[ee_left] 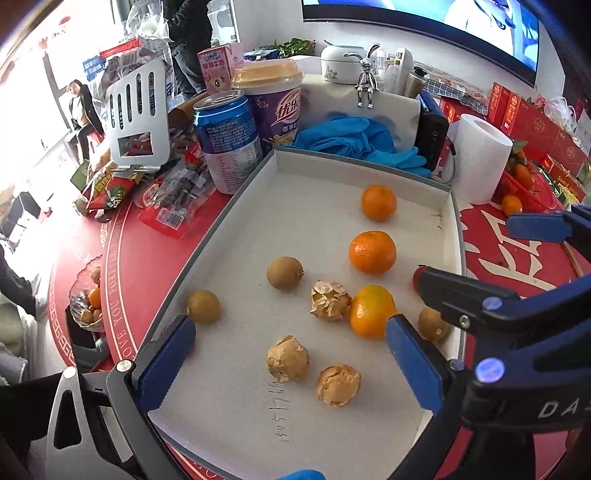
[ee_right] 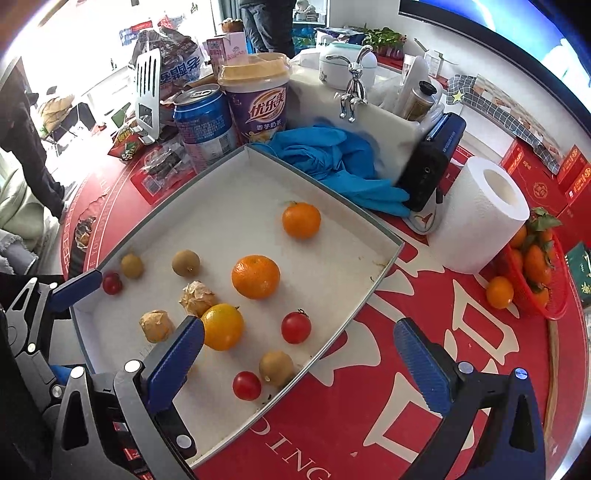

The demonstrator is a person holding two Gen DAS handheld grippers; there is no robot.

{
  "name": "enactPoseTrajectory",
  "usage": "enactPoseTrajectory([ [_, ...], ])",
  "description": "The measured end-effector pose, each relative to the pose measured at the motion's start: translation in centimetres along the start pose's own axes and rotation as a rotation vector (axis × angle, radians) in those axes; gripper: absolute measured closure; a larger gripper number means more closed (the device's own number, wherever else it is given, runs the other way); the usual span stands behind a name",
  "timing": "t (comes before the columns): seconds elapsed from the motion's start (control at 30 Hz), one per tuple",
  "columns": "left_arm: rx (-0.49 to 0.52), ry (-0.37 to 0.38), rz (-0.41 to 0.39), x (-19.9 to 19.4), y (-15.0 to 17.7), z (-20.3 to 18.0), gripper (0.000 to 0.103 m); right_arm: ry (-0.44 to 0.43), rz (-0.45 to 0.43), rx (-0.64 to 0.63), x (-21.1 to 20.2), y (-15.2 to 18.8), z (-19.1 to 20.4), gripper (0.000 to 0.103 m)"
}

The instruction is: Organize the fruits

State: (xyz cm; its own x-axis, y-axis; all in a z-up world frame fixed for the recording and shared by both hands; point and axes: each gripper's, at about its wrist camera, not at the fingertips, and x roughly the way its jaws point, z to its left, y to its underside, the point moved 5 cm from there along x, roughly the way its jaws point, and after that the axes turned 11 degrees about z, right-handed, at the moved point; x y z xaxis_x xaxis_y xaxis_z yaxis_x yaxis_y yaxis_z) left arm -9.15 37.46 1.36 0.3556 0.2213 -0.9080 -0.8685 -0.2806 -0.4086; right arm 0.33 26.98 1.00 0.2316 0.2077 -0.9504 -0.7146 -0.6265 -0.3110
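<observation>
surface: red tablecloth point(ee_right: 369, 424), white tray point(ee_right: 332, 258) | room: wall screen point(ee_left: 443, 22) | both jaws wide, empty

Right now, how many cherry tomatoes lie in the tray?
3: one by the left wall, one beside the yellow-orange fruit, one nearest the right gripper. More may be hidden.

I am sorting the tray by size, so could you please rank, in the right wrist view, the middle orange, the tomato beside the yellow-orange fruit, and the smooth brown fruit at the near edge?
1. middle orange, clearly largest.
2. brown fruit and tomato: look alike, so I would not rank them.
</observation>
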Motion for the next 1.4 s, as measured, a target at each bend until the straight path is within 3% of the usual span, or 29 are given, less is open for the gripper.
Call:
enactPoseTrajectory([
  [1.4,0.009,0.006,0.016,-0.1,0.7,-1.2,0.000,0.032,-0.003,-0.026,-0.2,1.2,0.0,0.000],
])
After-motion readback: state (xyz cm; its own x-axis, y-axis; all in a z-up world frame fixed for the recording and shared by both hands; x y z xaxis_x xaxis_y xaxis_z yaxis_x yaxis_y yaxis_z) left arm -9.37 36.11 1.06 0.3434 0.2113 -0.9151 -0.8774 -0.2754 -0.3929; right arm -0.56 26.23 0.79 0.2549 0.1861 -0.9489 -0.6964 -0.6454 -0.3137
